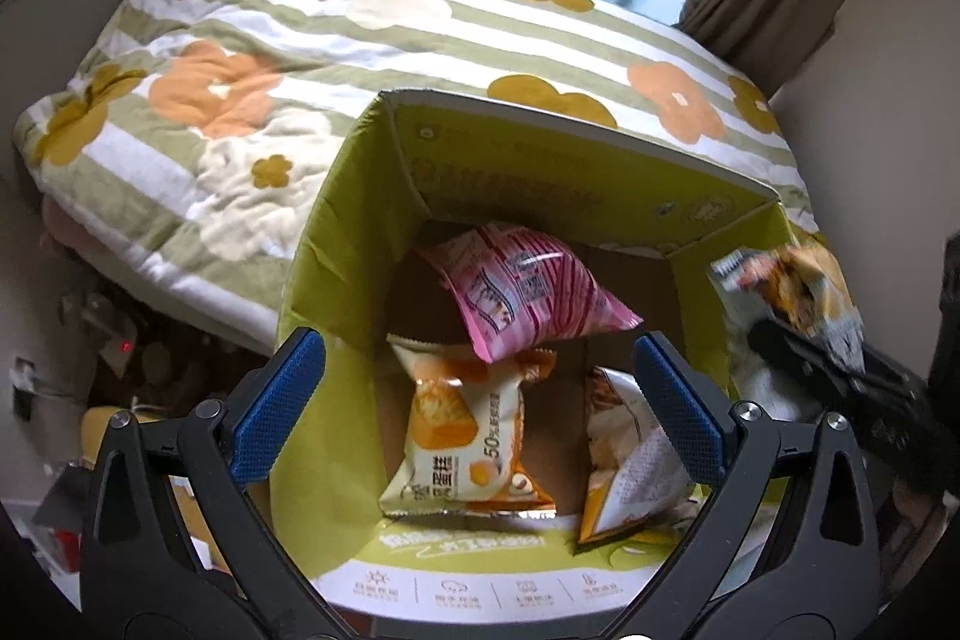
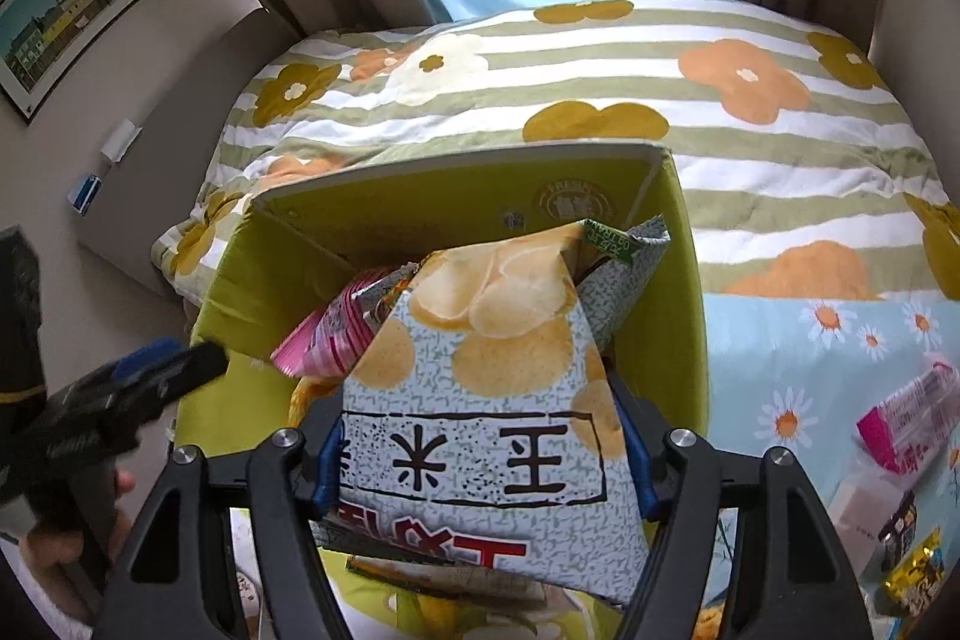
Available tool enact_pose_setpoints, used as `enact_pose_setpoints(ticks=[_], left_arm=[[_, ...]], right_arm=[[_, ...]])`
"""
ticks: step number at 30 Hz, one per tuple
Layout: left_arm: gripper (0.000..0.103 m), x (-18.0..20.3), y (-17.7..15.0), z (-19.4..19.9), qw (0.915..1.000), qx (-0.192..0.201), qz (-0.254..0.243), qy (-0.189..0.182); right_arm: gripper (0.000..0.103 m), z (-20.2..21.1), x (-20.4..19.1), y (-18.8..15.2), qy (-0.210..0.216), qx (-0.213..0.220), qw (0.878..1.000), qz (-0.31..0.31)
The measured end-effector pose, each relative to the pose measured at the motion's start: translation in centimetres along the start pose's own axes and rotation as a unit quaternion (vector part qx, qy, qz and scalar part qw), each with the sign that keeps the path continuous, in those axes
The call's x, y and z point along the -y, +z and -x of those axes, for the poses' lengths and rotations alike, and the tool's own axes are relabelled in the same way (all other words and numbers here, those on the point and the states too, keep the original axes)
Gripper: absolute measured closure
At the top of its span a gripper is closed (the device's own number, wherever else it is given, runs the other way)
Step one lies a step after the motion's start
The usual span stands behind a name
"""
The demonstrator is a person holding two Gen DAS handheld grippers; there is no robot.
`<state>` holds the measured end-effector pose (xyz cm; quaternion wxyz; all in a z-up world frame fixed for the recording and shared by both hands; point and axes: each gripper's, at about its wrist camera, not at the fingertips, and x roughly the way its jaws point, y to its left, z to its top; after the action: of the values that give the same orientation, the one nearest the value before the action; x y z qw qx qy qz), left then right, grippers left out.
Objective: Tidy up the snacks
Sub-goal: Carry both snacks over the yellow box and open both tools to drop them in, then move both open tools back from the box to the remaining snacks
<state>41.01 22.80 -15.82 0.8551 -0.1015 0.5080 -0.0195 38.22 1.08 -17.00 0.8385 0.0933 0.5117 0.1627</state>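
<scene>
A: Bedding with orange flowers is lying behind the green box [image 1: 336, 244], which is acting as the snack bin.

B: Is the right hand-held gripper [image 2: 483, 460] carrying something?

A: Yes, it is clamping a chip bag [image 2: 480, 388] just above the green box, probably for dropping in.

B: And the left hand-held gripper [image 1: 474, 406]?

A: It is hanging spread and unloaded over the green box, above the pink packet [image 1: 528, 292] and orange packet [image 1: 462, 436] inside.

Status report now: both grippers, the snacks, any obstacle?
Left gripper open above box. Right gripper shut on chip bag. Pink bag lies inside.
</scene>
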Motion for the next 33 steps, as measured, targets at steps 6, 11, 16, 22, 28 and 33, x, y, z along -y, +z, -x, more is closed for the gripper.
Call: enact_pose_setpoints(ticks=[6,11,16,22,28,33], left_arm=[[0.001,0.6,-1.1,0.9,0.9998,0.004,-0.015,0.016],[0.001,0.7,-1.8,1.5,0.9996,0.005,-0.023,0.015],[0.001,0.9,-2.4,2.3,0.9997,0.005,-0.025,0.005],[0.001,1.0,-3.0,4.1,0.9991,0.017,-0.039,0.001],[0.001,0.9,-3.6,5.5,0.9987,0.032,-0.036,-0.013],[0.001,1.7,-4.1,6.1,0.9976,0.031,-0.057,-0.024]], right_arm=[[0.007,0.0,-0.7,0.3,-0.01,0.022,1.0,0.019],[0.007,1.2,-1.5,-1.0,-0.029,0.038,0.997,0.062],[0.007,1.6,-1.0,-2.0,-0.031,0.013,0.998,0.047],[0.007,3.5,-1.3,-2.8,-0.036,0.022,0.998,0.039],[0.007,5.3,-1.8,-3.7,-0.05,0.026,0.998,0.038],[0.007,6.6,-1.4,-4.7,-0.059,0.034,0.998,0.014]])
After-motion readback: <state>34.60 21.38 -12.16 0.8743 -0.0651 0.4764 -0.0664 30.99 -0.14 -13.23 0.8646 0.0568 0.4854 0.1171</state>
